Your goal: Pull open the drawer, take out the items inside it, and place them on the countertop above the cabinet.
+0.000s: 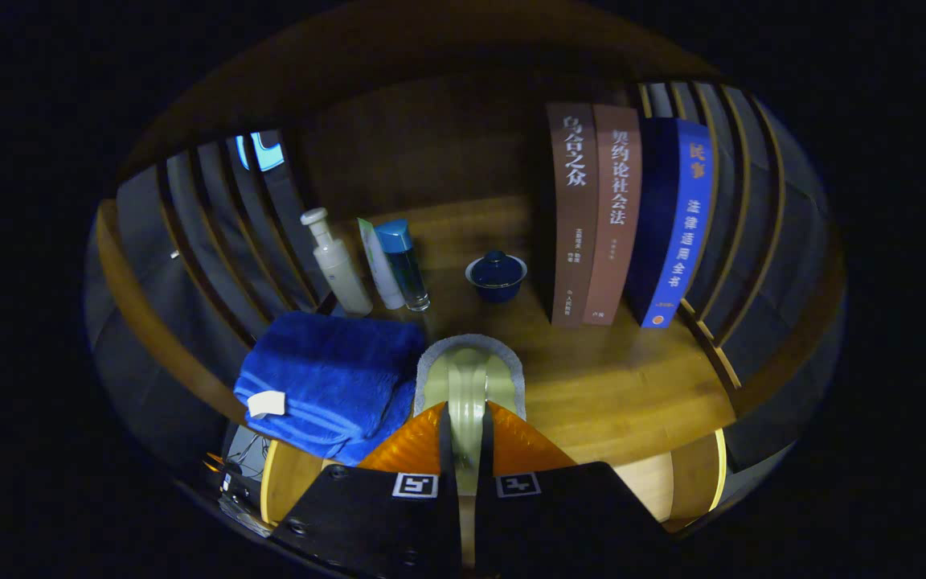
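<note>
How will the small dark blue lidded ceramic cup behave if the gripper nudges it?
The dark blue lidded ceramic cup probably slides on the smooth wooden countertop. Its loose-looking lid may rattle off. Likely fragile.

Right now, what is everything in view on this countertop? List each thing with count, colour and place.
countertop: 1, wooden, under everything
towel: 1, blue, folded, just left of the fingers
pump bottle: 1, white, beyond the towel
tube: 1, white and green, right of the pump bottle
capped bottle: 1, blue cap, beside the tube
lidded cup: 1, dark blue, beyond the fingers
books: 3, two brown, one blue, upright, right of the cup
pale green item: 1, grey-edged, between the fingers
gripper: 1, shut on the pale green item
</note>
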`<state>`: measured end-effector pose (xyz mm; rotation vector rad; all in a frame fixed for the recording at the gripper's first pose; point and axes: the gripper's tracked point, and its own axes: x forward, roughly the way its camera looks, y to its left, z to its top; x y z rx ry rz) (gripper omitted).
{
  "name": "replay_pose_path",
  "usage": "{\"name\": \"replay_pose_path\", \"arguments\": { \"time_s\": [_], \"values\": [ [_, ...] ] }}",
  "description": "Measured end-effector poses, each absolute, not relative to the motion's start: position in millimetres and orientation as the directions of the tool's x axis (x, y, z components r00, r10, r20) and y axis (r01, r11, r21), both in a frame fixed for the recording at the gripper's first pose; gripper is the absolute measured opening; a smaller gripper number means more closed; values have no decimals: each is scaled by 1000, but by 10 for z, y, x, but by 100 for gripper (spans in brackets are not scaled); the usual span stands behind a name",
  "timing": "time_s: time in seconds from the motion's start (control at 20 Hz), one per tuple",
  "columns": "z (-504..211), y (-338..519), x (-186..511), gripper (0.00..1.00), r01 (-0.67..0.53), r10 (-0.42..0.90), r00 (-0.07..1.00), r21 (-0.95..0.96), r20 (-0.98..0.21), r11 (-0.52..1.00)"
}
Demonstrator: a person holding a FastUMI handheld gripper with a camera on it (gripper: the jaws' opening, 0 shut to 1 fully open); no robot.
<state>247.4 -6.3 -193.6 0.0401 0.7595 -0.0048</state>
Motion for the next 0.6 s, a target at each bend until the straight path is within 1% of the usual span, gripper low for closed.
{"name": "replay_pose_path", "arguments": {
  "time_s": [0.2,0.35,0.5,0.55,0.6],
  "values": [
    [-2128,-150,2767,11,35,-15,688,13,-725,999],
    [-2198,-143,2921,12,39,-11,690,23,-724,999],
    [-2233,-143,2944,23,43,-3,687,36,-727,998],
    [-2237,-145,2957,30,42,5,688,47,-726,998],
    [-2240,-134,2946,41,42,11,687,54,-726,998]
  ]
}}
